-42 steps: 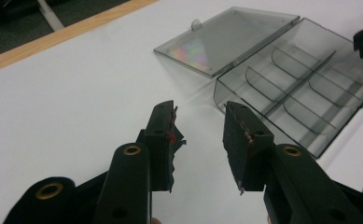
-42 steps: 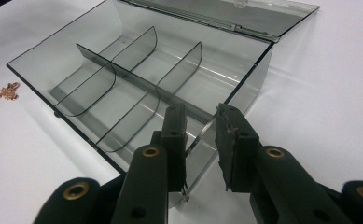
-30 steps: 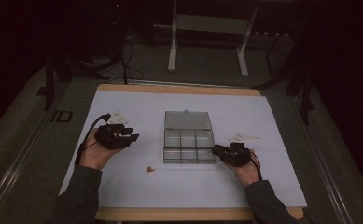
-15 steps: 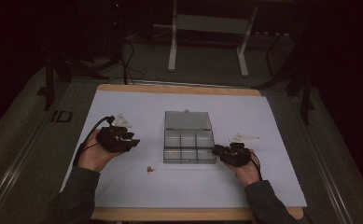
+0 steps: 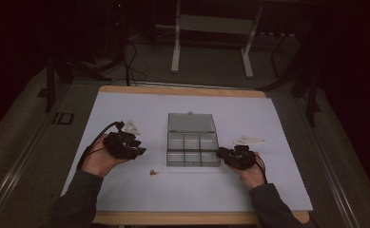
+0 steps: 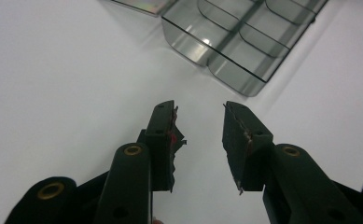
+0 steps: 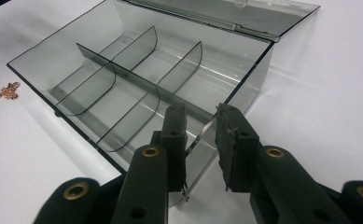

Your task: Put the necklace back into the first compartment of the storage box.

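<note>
Smoky clear plastic compartment box (image 5: 192, 148) with its lid open sits mid-table on the white sheet (image 5: 125, 190). The right gripper (image 7: 201, 122) straddles its near corner wall, jaws narrow, grip uncertain. The left gripper (image 6: 199, 125), empty, jaws wide but just closing slightly, hovers beside the box; small copper bits (image 5: 152, 172) lie between the 2.
</note>
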`<state>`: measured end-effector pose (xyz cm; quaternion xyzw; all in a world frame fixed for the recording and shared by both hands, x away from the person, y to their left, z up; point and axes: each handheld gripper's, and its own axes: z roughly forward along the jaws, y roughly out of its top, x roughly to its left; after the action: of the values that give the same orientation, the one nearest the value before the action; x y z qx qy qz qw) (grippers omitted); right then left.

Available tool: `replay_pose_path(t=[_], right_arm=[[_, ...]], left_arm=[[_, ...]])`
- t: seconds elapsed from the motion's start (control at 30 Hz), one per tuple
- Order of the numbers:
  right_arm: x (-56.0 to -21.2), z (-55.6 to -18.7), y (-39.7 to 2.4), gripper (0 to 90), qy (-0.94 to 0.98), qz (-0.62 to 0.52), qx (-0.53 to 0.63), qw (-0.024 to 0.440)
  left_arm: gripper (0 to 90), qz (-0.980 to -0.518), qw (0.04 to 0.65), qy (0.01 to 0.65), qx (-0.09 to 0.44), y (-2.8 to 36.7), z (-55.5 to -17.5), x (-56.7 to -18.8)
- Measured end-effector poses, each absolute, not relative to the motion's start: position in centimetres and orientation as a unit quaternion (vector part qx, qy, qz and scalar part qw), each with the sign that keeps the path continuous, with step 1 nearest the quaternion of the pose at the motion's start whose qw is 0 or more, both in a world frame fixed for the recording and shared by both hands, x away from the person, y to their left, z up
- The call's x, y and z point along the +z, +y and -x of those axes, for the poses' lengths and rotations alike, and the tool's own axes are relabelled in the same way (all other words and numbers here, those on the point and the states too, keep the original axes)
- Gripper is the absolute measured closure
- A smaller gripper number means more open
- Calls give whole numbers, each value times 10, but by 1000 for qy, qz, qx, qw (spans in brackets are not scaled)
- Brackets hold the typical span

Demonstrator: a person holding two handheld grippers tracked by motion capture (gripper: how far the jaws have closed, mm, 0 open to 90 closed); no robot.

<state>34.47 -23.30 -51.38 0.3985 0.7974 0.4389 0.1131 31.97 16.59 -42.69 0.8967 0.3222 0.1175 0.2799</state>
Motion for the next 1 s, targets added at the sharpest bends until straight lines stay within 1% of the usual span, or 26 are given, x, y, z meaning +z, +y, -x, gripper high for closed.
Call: replay_pose_path(t=[0.67,1.0], right_arm=[[-514,-345,-233,737,797,-398,439,113],[-514,-345,-233,737,798,-398,439,114]], left_arm=[[656,-932,219,278,81,139,-324,-439],[667,-943,199,260,67,131,-323,-447]])
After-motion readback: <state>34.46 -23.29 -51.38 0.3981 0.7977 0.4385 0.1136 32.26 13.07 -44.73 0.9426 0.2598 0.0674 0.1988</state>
